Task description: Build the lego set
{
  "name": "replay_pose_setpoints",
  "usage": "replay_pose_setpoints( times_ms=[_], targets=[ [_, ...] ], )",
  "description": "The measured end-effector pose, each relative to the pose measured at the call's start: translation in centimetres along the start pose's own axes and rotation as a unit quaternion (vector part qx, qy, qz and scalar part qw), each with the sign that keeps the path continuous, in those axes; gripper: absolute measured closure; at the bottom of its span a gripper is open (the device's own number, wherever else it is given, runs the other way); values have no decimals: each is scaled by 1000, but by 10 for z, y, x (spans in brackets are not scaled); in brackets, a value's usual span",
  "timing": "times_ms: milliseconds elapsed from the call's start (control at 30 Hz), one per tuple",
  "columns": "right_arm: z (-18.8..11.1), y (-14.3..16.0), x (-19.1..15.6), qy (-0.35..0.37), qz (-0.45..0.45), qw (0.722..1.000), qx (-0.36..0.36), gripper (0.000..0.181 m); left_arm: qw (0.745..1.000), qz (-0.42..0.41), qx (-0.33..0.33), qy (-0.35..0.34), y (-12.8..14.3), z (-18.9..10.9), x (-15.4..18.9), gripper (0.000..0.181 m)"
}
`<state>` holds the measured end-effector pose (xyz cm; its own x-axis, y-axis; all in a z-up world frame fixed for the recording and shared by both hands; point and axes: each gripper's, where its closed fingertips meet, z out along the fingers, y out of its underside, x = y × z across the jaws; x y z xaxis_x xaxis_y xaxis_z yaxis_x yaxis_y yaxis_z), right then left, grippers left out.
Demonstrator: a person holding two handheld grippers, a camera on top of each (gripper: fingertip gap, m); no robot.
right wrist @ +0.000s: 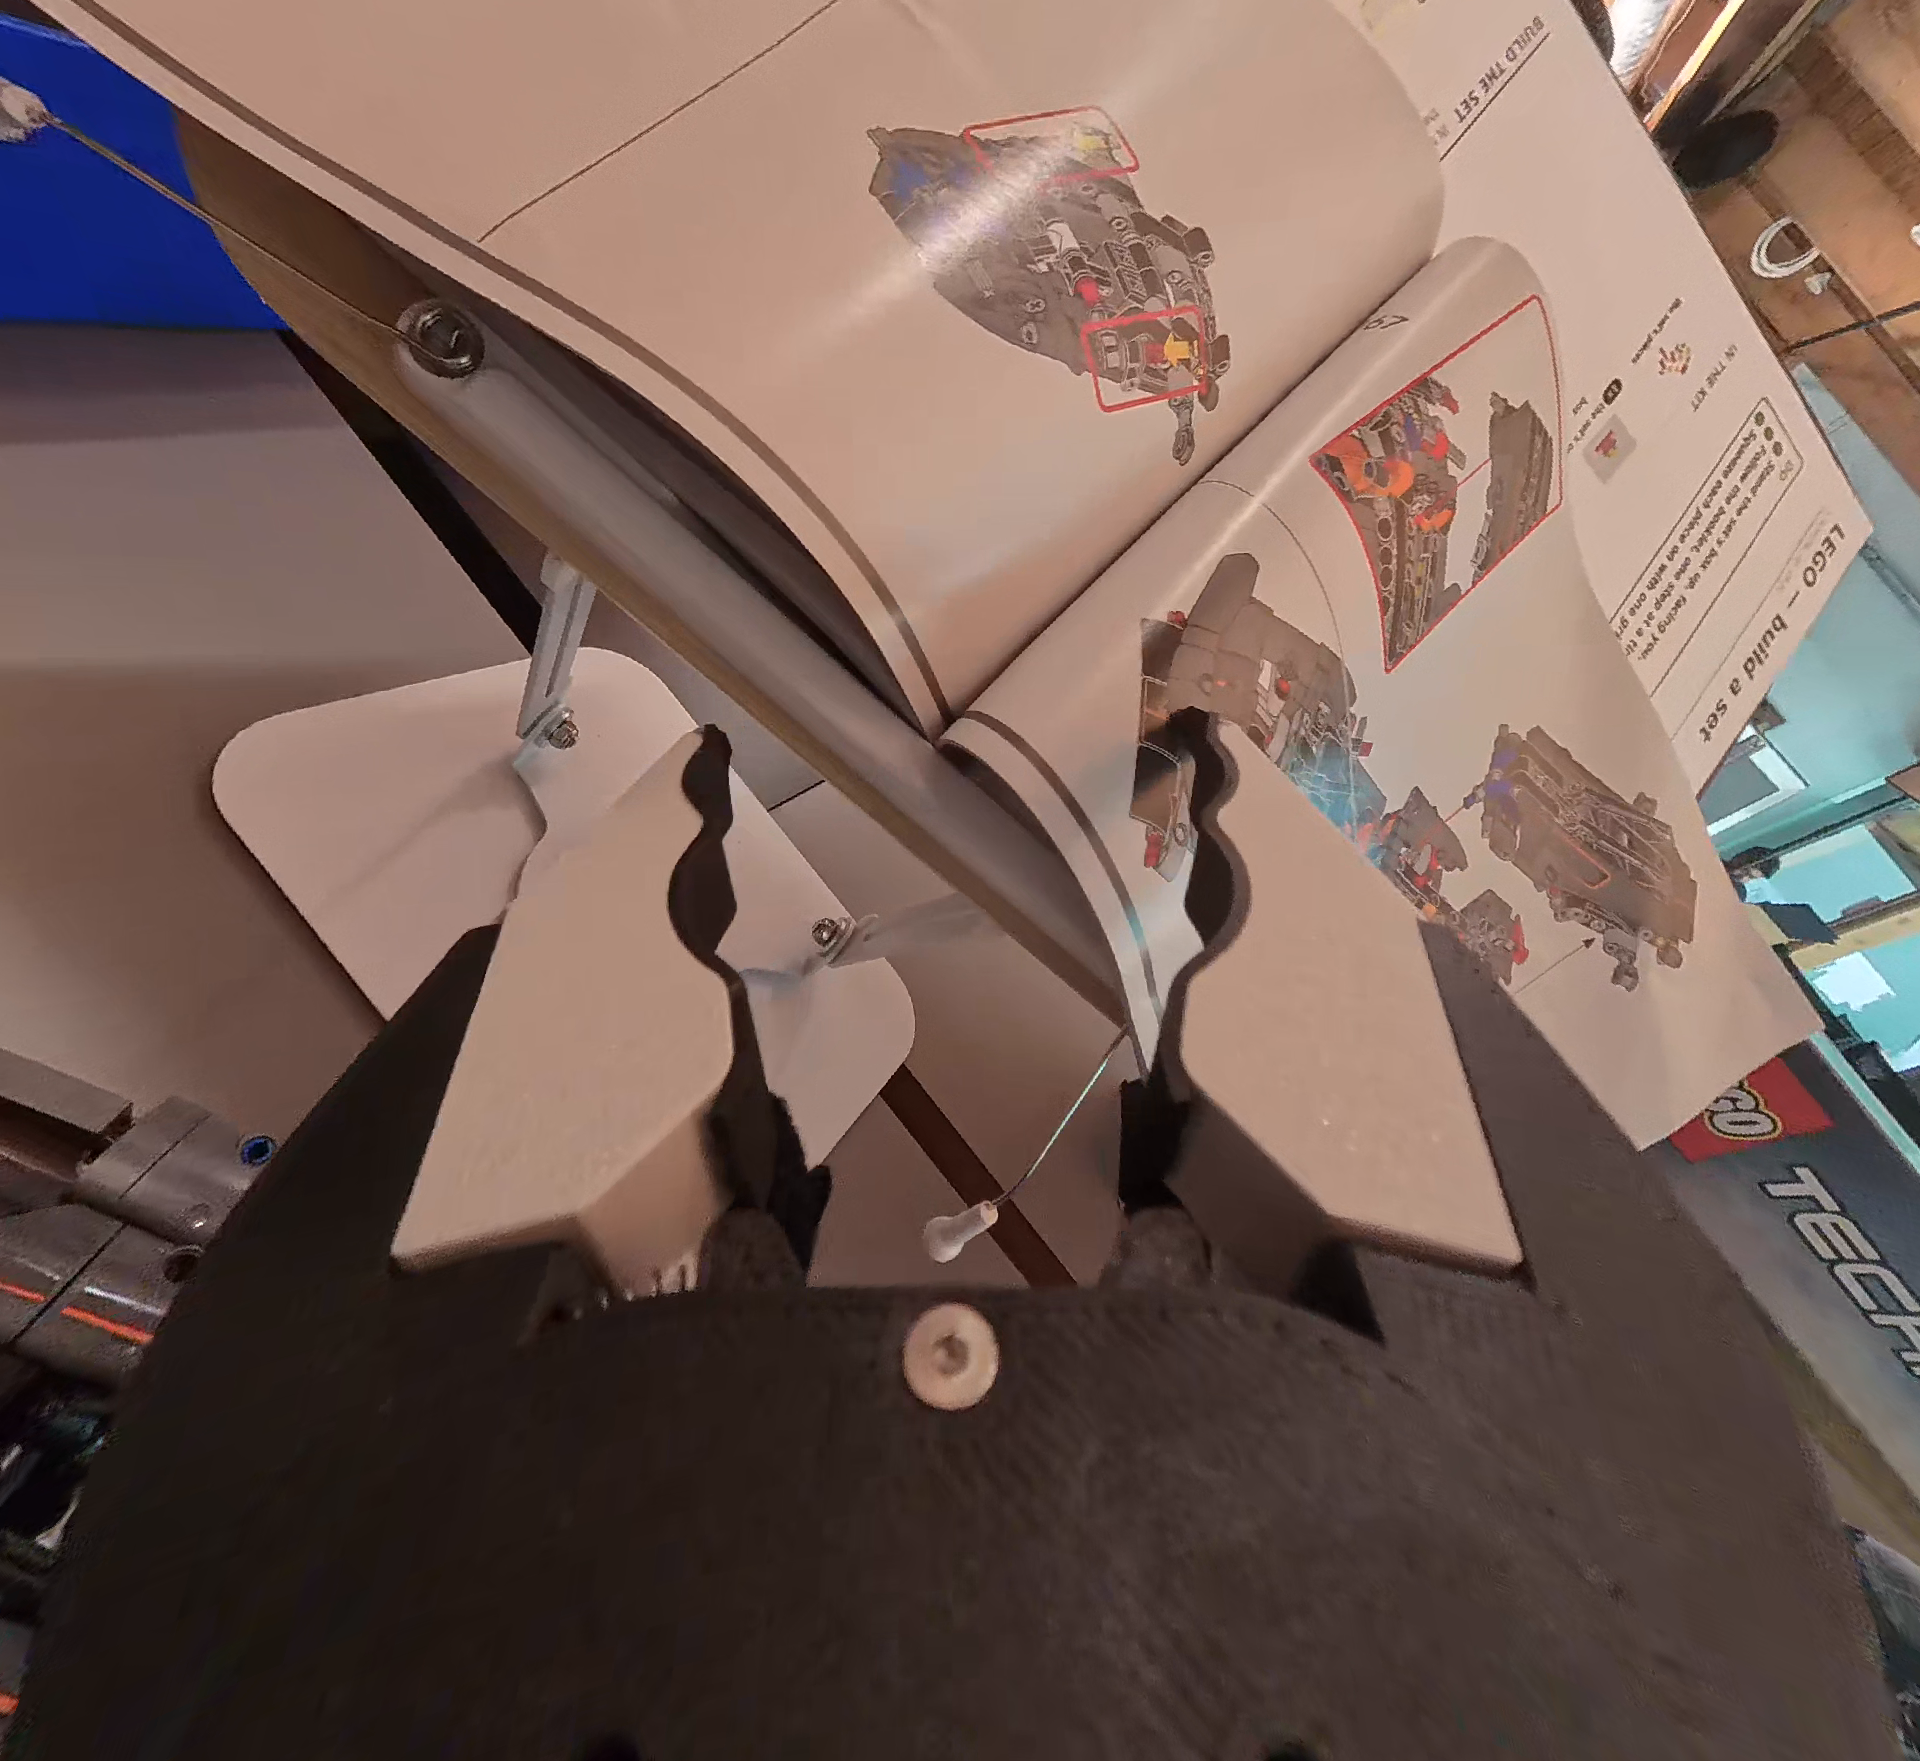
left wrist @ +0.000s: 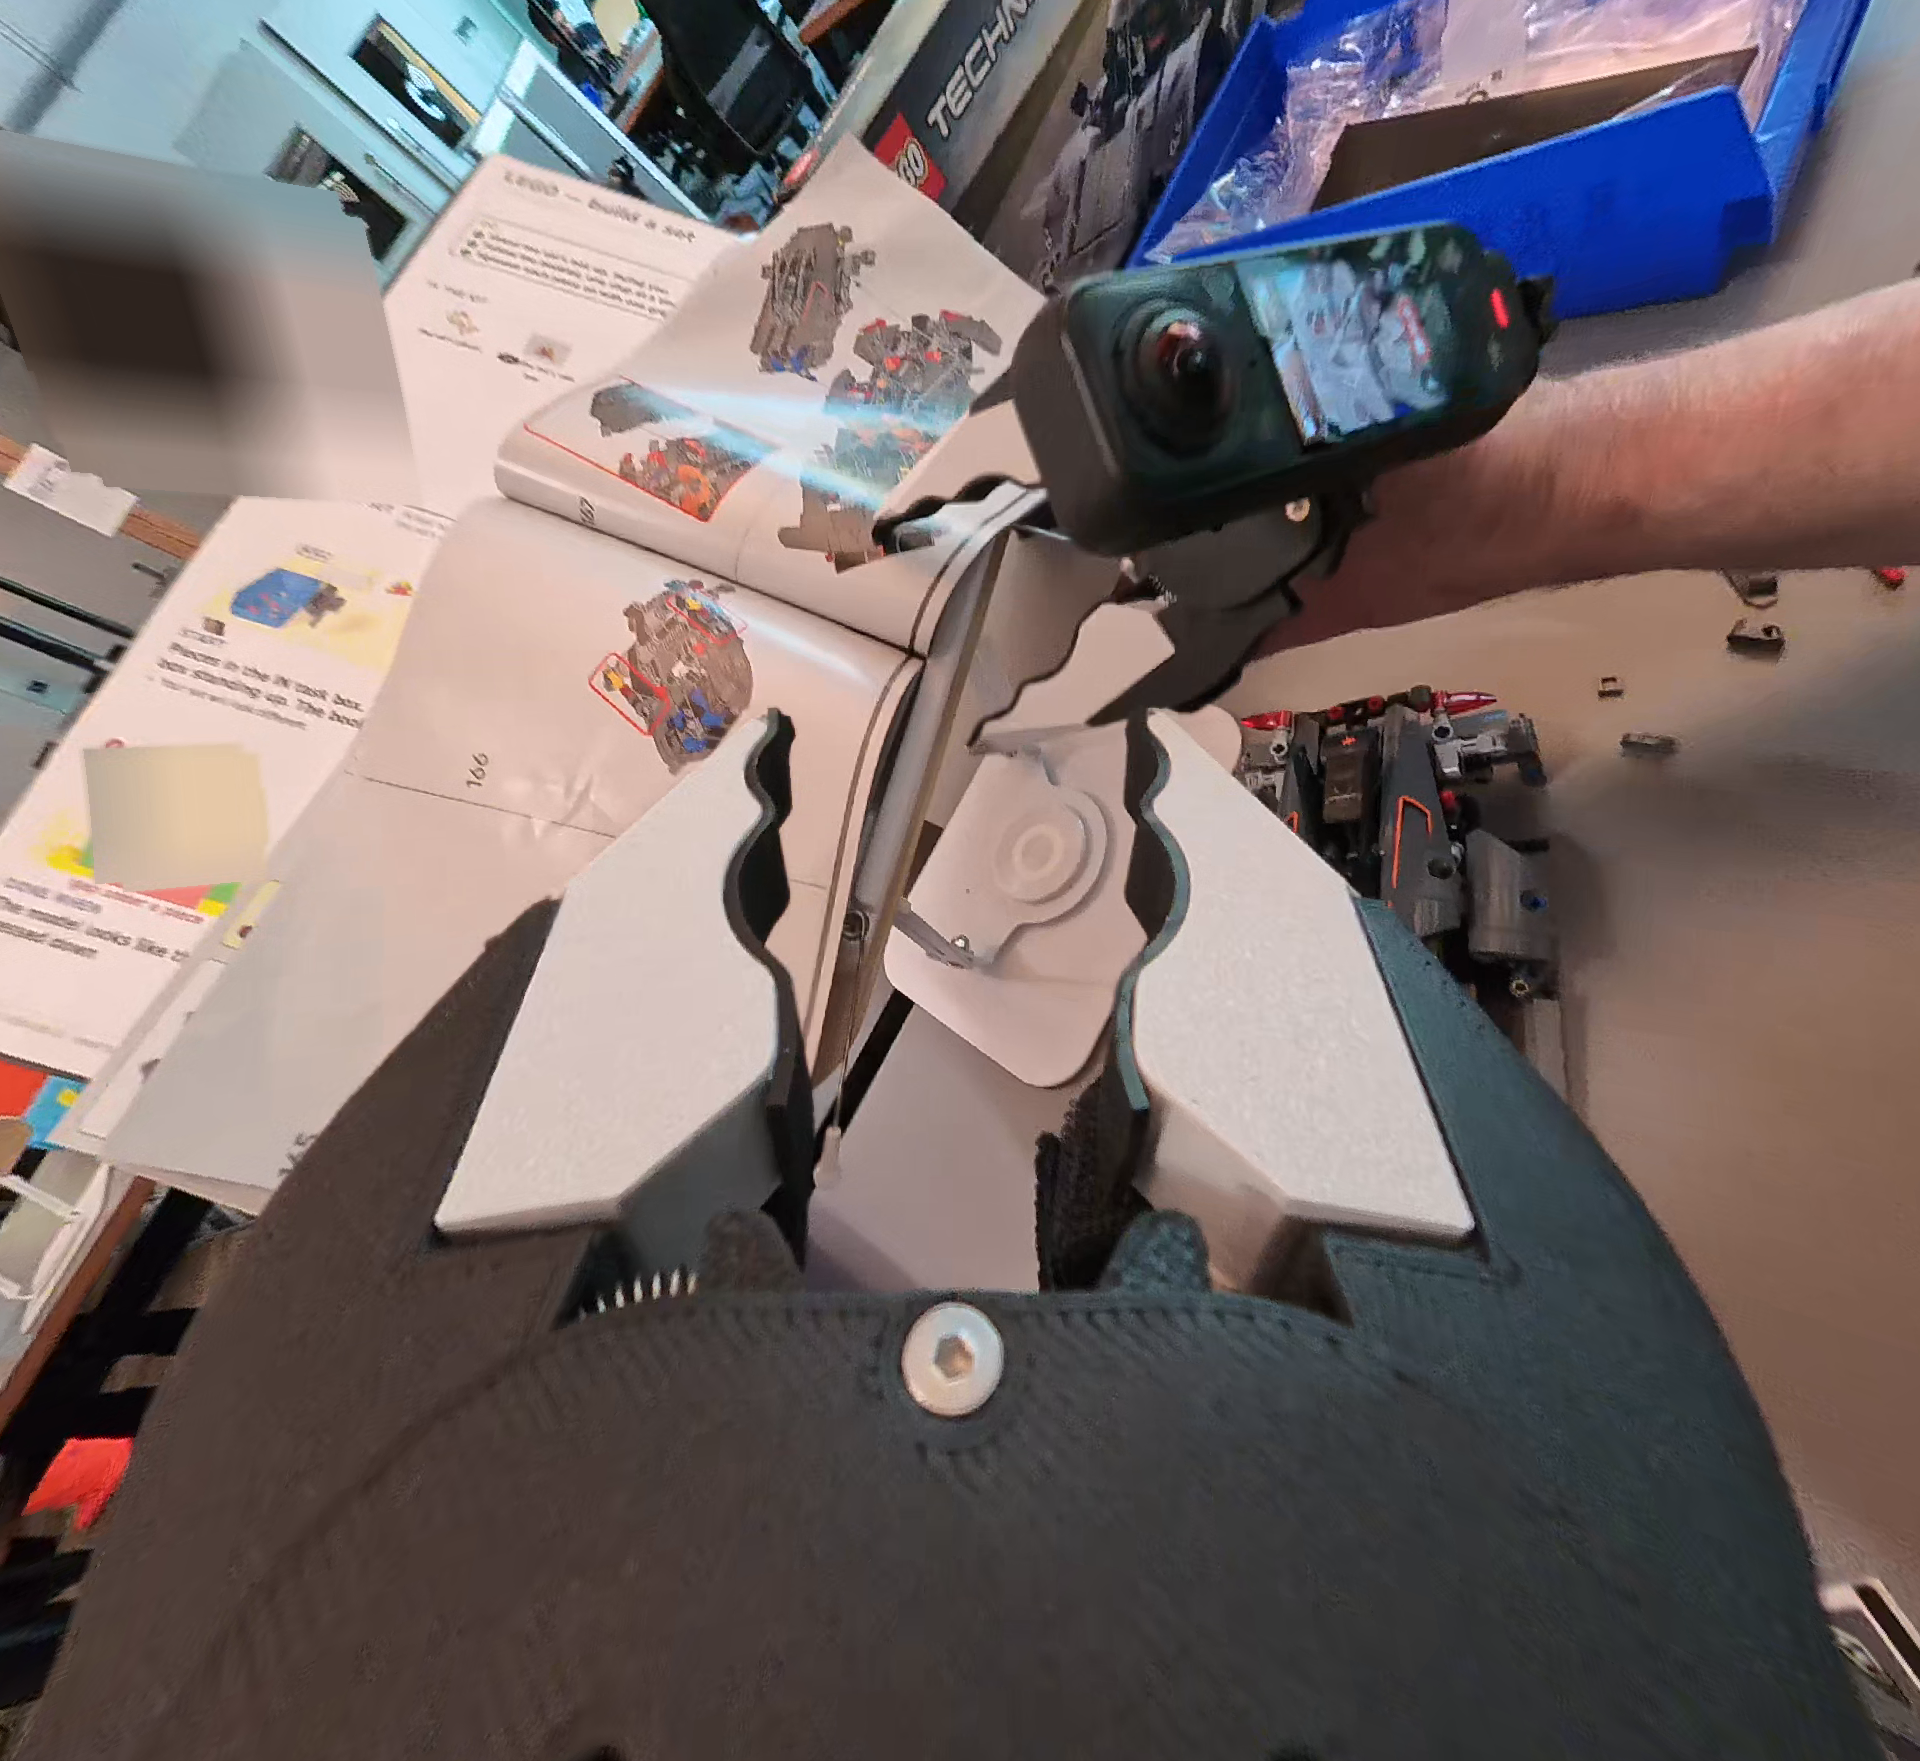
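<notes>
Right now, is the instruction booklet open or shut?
Open. The booklet rests on its stand, two printed pages spread either side of the spine, both showing build diagrams.

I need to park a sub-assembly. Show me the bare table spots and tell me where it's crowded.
Free: the grey table right of the lego model, below the loose pieces; also the strip between the blue bin, the stand's base and the model. Crowded: the open booklet and printed sheets on the left.
</notes>
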<state>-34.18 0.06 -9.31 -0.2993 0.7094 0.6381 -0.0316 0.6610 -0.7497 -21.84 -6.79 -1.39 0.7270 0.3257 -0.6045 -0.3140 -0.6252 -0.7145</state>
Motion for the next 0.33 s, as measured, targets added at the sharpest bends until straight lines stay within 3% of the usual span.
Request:
replay_pose_setpoints(
  times_ms=[333],
  targets=[
    [4, -1, -9, 9, -13, 1000, -10, 72, 1000, -3, -1, -10, 8, -9, -8, 118]
  ],
)
